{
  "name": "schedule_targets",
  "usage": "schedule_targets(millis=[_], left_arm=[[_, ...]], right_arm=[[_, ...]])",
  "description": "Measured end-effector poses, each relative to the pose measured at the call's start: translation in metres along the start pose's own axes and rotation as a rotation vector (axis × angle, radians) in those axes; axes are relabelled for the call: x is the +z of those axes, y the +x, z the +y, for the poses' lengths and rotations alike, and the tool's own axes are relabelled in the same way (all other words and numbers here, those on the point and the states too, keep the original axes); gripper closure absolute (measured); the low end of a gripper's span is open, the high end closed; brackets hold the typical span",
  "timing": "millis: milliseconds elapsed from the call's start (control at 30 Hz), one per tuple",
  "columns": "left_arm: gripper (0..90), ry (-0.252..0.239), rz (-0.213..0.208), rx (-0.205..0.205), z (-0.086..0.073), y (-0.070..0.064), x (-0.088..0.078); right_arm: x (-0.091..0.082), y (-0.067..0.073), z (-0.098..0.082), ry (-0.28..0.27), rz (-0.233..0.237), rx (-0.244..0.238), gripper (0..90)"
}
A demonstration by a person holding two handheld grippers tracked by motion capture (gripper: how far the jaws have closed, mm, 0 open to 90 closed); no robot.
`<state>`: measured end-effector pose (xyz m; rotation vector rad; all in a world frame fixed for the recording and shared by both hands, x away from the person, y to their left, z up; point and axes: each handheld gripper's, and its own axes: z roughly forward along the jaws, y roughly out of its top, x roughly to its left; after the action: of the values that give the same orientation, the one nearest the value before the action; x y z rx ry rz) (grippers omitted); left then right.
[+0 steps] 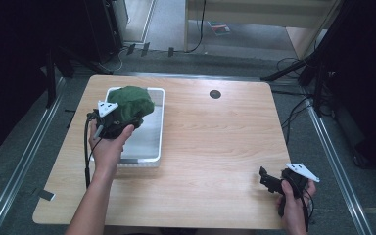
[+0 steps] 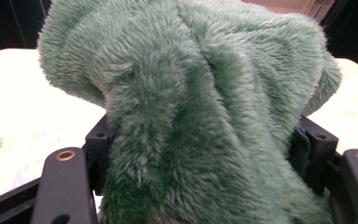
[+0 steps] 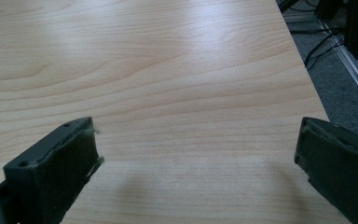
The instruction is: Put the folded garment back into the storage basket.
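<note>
Black jaws, grey three-cornered plates

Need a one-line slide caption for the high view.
Left tool clamps a fuzzy dark green cloth over the white rectangular tray; right tool rests open on the light wooden table.

On the table (image 1: pixel 210 142) a tray (image 1: pixel 157 128) lies toward the left side, with a bundled cloth (image 1: pixel 133 100) over its far end (the left gripper (image 1: pixel 119 122) sits just in front of the cloth, clamped on it); the right gripper (image 1: pixel 270 180) rests near the table's front right corner, well apart from the tray
</note>
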<state>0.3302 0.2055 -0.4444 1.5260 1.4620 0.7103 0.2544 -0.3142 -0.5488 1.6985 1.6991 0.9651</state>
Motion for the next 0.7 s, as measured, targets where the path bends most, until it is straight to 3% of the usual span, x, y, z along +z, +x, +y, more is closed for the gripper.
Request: schedule_targets(millis=[400, 700], left_arm=[[28.8, 0.066, 0.015, -0.003, -0.009, 0.022, 0.023], [28.7, 0.107, 0.026, 0.015, -0.014, 0.023, 0.044]], right_arm=[[0.0, 0.0, 0.0, -0.001, -0.001, -0.002, 0.0], [0.0, 0.0, 0.0, -0.001, 0.0, -0.002, 0.0]])
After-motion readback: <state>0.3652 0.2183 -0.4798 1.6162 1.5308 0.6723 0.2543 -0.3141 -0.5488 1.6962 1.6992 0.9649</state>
